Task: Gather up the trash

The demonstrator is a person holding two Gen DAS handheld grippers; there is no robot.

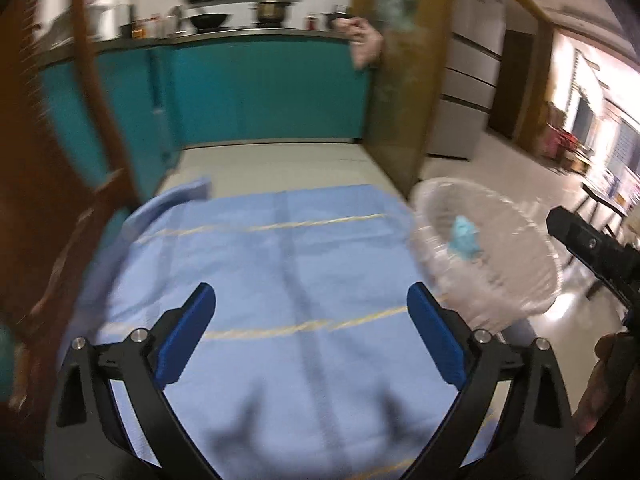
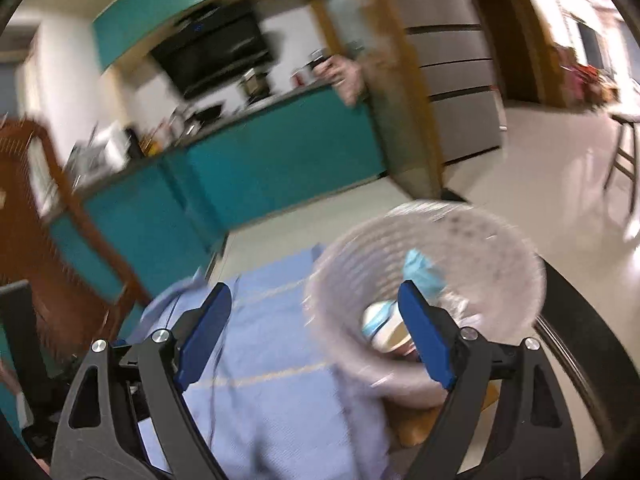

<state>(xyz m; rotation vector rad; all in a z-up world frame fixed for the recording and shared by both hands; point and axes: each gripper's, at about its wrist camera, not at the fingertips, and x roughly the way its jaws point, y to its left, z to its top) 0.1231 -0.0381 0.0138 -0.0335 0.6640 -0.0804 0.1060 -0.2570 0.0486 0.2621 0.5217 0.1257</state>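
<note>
Hovering over the blue cloth (image 1: 280, 264), both grippers empty.
Left gripper (image 1: 311, 334) and right gripper (image 2: 316, 334) have jaws apart; the basket (image 2: 516, 248) holds crumpled trash (image 2: 420, 272).

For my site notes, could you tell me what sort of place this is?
Most likely a home kitchen and dining area: a teal counter carrying a pot, a range hood above, and a table under a blue cloth.
</note>
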